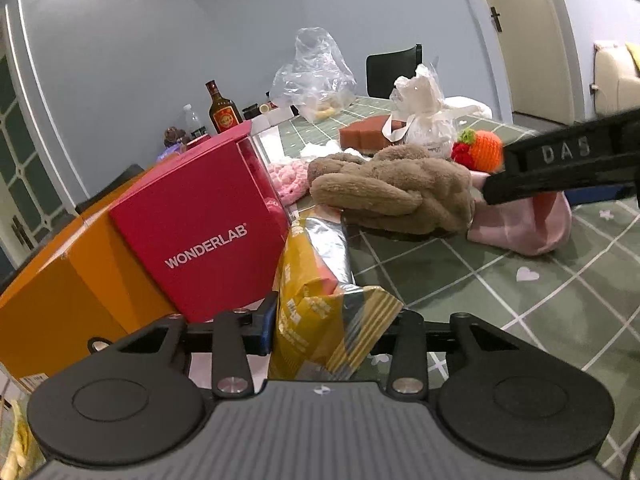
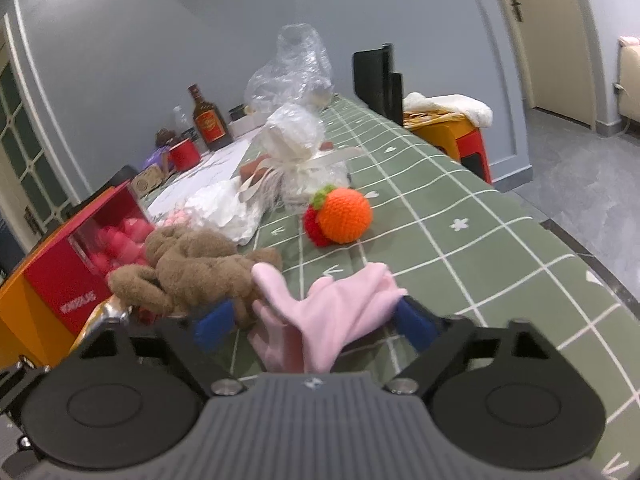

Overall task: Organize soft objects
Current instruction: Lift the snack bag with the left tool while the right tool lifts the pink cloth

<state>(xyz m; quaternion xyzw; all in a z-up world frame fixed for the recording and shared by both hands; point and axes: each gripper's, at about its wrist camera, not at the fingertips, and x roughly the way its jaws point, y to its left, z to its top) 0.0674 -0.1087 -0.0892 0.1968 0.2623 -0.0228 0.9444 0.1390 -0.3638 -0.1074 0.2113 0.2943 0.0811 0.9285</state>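
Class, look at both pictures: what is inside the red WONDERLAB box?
Through the clear side of the red WONDERLAB box, the right wrist view shows pink-red rounded items. What they are, and how deep they go, is hidden by the box walls.

By the red box [image 1: 200,232] on the table: one brown plush [image 1: 392,192], one pink cloth [image 2: 340,316], two crocheted fruits [image 2: 340,216], two bottles [image 1: 222,110].

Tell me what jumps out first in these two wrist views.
The red WONDERLAB box looms at the left of the left wrist view, with a yellow snack bag between the left gripper fingers. Ahead lies a brown plush toy on the green checked tablecloth; the right gripper straddles a pink cloth, and a crocheted orange sits beyond.
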